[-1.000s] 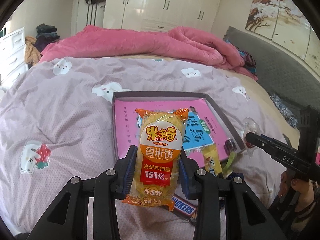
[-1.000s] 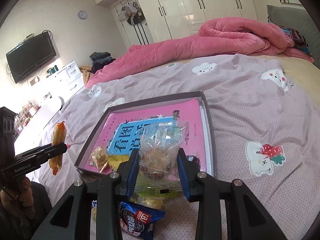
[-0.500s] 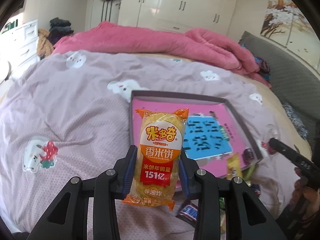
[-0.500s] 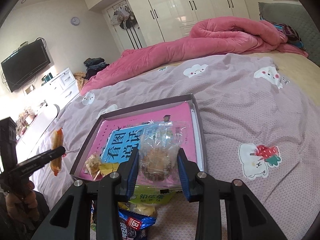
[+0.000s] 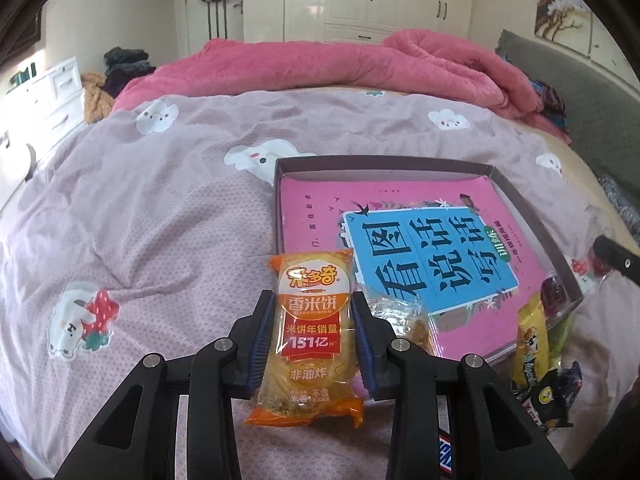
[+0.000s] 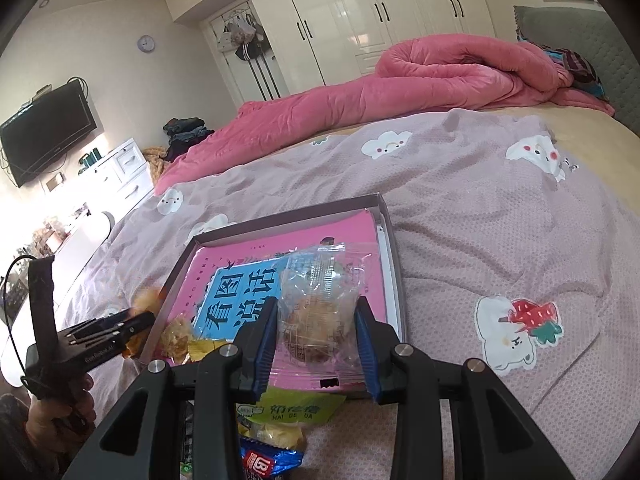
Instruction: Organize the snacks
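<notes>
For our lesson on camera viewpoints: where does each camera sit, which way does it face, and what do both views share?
Left wrist: on the left gripper, looking down over its jaws, which clamp an orange rice cracker pack, toward the box.
Right wrist: on the right gripper, jaws clamping a clear cookie packet; a hand shows at lower left.
Shared: box, pink book, bed.

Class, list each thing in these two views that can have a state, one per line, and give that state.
left hand-held gripper: shut on the orange rice cracker packet
orange rice cracker packet: sealed, held upright
right hand-held gripper: shut on the clear pastry packet
clear pastry packet: sealed, held
grey box: open, pink book inside
wardrobe doors: closed
</notes>
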The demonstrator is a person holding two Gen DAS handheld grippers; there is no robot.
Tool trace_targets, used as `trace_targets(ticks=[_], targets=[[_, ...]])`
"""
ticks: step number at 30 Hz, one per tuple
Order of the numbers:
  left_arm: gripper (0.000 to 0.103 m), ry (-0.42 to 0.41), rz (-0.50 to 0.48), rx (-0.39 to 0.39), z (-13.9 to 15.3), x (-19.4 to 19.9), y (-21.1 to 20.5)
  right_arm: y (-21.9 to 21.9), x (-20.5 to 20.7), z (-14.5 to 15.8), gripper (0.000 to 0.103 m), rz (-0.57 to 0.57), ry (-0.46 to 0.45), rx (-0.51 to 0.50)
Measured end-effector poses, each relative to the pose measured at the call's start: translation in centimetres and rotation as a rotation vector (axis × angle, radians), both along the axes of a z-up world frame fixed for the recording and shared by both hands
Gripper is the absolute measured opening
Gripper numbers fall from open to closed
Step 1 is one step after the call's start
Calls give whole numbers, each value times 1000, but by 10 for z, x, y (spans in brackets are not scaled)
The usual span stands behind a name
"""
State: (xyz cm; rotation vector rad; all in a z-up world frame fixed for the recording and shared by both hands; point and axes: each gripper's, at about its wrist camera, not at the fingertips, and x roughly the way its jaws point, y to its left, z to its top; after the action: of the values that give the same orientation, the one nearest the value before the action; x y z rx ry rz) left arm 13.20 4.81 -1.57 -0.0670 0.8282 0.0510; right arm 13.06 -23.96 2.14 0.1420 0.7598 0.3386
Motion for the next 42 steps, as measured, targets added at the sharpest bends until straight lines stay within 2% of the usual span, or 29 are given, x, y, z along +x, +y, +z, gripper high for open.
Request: trace_targets(ticks=[3,22,32,42], targets=[[38,2,-9,16,-2,2,-4,1,2,-1,37,2,0,-3],[37,33,-36,-85,-16,25,-11,0,24,-7,37,-5,21,6],[37,37,-60,-108,-18,29,-15,12,41,-22,37,37,67,5],[37,39,-74,-114,-19,29,-17,38,43,-38,37,114,112,-44]])
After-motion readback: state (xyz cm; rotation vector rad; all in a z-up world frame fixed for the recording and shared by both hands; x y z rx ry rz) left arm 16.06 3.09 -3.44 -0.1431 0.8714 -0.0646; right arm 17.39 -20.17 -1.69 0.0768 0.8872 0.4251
